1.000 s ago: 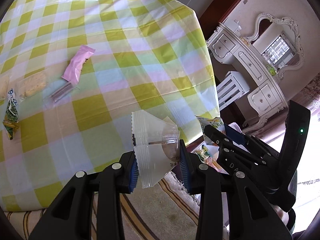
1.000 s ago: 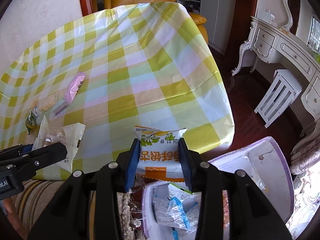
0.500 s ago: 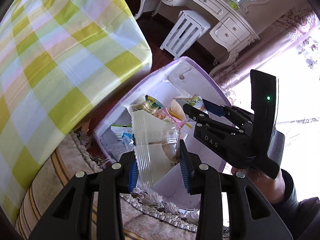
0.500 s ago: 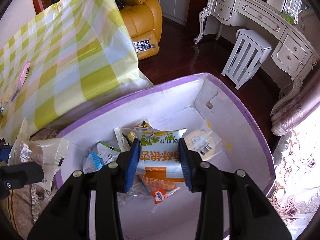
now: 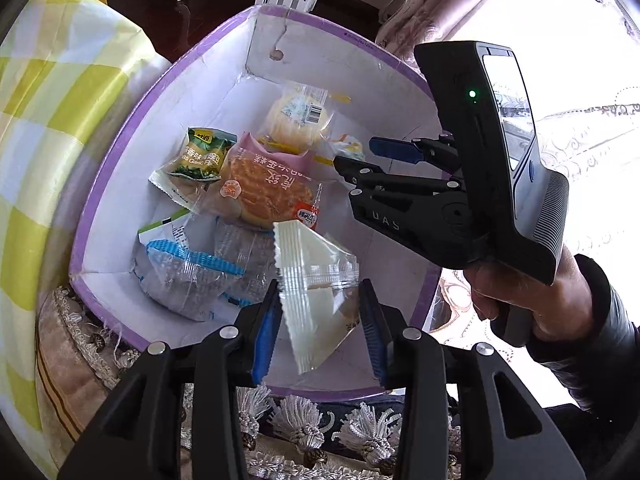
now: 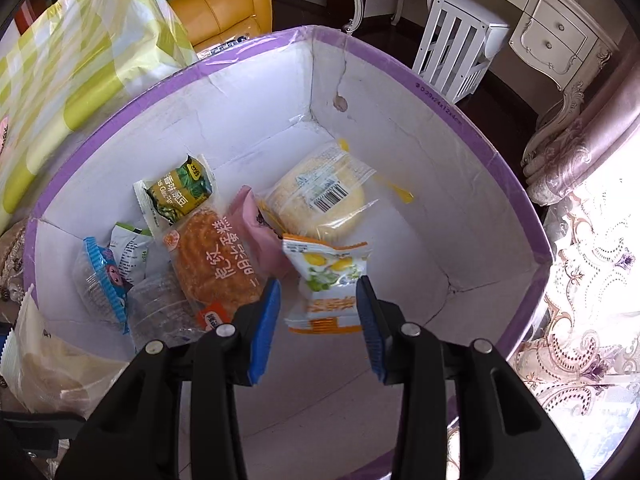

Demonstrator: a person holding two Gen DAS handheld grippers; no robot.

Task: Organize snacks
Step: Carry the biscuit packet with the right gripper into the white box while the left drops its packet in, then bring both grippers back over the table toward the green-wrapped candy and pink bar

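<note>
A white box with a purple rim [image 5: 160, 80] [image 6: 500, 168] holds several wrapped snacks. My left gripper [image 5: 320, 312] is over the box's near edge, shut on a clear-and-white snack packet [image 5: 316, 284]. My right gripper [image 6: 318, 312] is open over the box; a white-and-orange packet with an egg picture [image 6: 328, 284] sits loose between its pads, dropping free. The right gripper also shows in the left wrist view [image 5: 360, 160]. In the box lie an orange cake packet [image 5: 264, 188] [image 6: 216, 268], a green garlic snack [image 5: 200, 156] [image 6: 180, 192] and a yellow cake [image 5: 300, 116] [image 6: 320, 196].
The yellow-checked tablecloth [image 5: 52, 128] [image 6: 80, 60] hangs at the left of the box. A fringed cushion [image 5: 320, 420] lies under the box's near edge. A white stool [image 6: 456, 40], a white dresser [image 6: 540, 12] and an orange armchair [image 6: 224, 0] stand beyond.
Both grippers have moved further over the box and tilted down into it. My right gripper has opened, letting go of the white-and-orange packet. My left gripper stays shut on its packet.
</note>
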